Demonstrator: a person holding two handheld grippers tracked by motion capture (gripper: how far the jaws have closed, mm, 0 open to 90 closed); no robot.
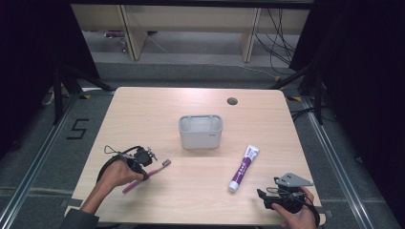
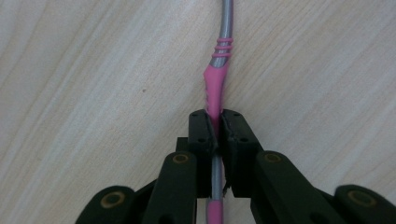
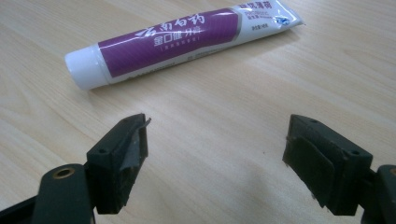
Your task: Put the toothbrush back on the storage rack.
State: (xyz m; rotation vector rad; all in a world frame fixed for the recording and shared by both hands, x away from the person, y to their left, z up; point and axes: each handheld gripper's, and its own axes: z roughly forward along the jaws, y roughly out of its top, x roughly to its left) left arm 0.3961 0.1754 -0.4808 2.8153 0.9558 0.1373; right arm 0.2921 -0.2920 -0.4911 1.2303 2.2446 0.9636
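- Left gripper [image 1: 152, 164], lower left of the high view, held low by the left hand [image 1: 117, 174]; jaws clamped on the toothbrush [image 2: 215, 88]
- Right gripper [image 3: 215, 163], lower right; jaws spread wide, nothing between; right hand [image 1: 296, 214] behind it

The holder [image 1: 200, 131] is taken as the landmark, set near the middle of the table [image 1: 143, 109]. The toothbrush [image 1: 145, 175] is laid on the table to the left of the holder and nearer the person, with its head turned toward the holder. The left gripper [image 1: 143, 164] is placed over the toothbrush handle, whose stem is clamped between the jaws in the left gripper view. The toothpaste tube [image 1: 242, 168] is laid to the right of the holder and nearer the person, cap end toward the person. The right gripper [image 1: 267, 194] is held further right of the holder, just past the tube's cap, apart from it.
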